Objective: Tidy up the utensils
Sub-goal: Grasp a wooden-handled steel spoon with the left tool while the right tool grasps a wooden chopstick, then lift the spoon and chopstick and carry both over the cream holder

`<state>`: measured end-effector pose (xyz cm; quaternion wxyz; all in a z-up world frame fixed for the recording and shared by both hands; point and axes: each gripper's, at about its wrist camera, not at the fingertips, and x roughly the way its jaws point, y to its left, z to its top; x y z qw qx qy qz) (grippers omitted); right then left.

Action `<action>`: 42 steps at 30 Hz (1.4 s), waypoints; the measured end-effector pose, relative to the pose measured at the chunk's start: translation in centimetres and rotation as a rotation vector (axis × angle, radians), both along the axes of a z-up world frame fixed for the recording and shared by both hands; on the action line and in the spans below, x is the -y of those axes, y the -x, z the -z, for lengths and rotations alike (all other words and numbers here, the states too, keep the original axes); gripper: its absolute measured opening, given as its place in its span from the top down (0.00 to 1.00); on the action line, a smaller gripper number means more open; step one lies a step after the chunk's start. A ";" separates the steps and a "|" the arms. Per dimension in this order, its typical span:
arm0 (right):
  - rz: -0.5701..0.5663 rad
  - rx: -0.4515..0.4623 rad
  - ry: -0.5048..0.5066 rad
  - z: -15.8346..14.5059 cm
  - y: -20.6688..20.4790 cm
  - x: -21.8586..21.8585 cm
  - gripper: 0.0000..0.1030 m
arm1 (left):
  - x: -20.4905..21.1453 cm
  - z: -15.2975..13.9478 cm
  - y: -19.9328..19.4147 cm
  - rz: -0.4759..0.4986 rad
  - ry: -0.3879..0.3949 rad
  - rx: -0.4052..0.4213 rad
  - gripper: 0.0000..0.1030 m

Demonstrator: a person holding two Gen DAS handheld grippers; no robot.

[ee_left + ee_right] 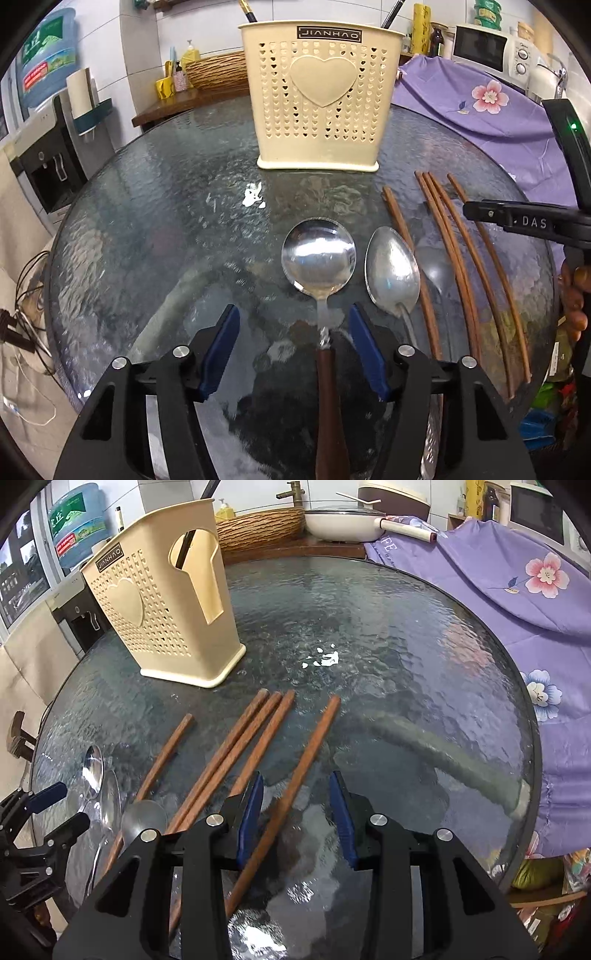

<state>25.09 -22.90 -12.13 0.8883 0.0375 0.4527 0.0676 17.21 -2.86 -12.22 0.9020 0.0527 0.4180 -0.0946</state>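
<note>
A cream perforated utensil holder [317,99] stands at the far side of the round glass table [166,206]; it also shows in the right wrist view [159,605]. A round spoon with a brown handle [319,254] lies between the open fingers of my left gripper [293,325]. An oval steel spoon [392,271] lies to its right. Several brown chopsticks [454,258] lie further right. My right gripper [297,794] is open, low over the table, with the rightmost chopstick [295,790] between its fingers. The spoons [99,786] lie at the left of the right wrist view.
A purple flowered cloth [498,590] covers the surface right of the table. A wicker basket [258,526] and a white pan [343,524] sit on the counter behind. A water dispenser [48,147] stands at the left. The right gripper's body [528,221] reaches in over the chopsticks.
</note>
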 end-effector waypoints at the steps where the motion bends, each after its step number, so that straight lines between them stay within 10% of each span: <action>1: -0.001 0.000 -0.004 0.0 -0.1 -0.1 0.64 | 0.2 0.0 -0.4 0.004 -0.003 -0.002 0.44; 31: -0.005 -0.046 -0.067 0.1 -3.0 -0.5 0.92 | 2.5 -0.7 -4.4 0.031 -0.016 -0.045 0.55; 42: -0.010 0.132 -0.175 -5.4 -0.6 1.2 0.93 | 1.1 -5.8 -2.9 0.018 0.077 0.106 0.55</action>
